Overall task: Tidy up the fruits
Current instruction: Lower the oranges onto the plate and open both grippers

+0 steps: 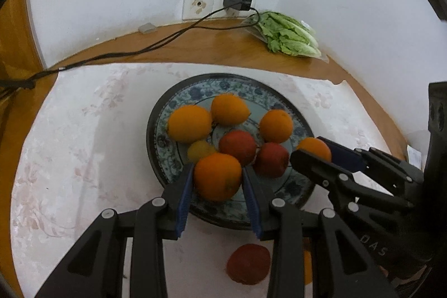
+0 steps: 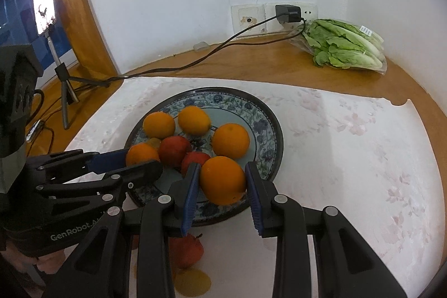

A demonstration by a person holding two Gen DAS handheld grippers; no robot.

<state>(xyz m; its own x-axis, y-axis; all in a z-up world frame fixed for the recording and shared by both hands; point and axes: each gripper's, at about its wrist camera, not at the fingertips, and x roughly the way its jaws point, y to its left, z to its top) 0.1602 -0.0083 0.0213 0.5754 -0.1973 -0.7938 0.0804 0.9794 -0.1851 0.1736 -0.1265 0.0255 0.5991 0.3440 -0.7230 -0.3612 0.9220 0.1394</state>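
A blue-flowered plate (image 1: pixel 223 80) (image 2: pixel 268 113) holds three oranges, two red apples (image 1: pixel 237 147) (image 2: pixel 174 150) and a small yellow fruit (image 1: pixel 199 150). My left gripper (image 1: pixel 218 169) (image 2: pixel 142 158) is shut on an orange (image 1: pixel 217 176) (image 2: pixel 142 154) over the plate's near-left part. My right gripper (image 2: pixel 222 165) (image 1: pixel 308 147) is shut on another orange (image 2: pixel 222 180) (image 1: pixel 314 148) over the near-right rim. Whether either held orange touches the plate I cannot tell. A red apple (image 1: pixel 248 264) (image 2: pixel 185 250) lies on the cloth in front of the plate, beneath the grippers.
A white flowered cloth (image 2: pixel 349 158) covers the wooden table. A bag of lettuce (image 1: pixel 287 35) (image 2: pixel 343 46) lies against the back wall. A charger (image 2: pixel 287 14) sits in the wall socket, its cable running left. A phone on a tripod (image 2: pixel 44 7) stands far left.
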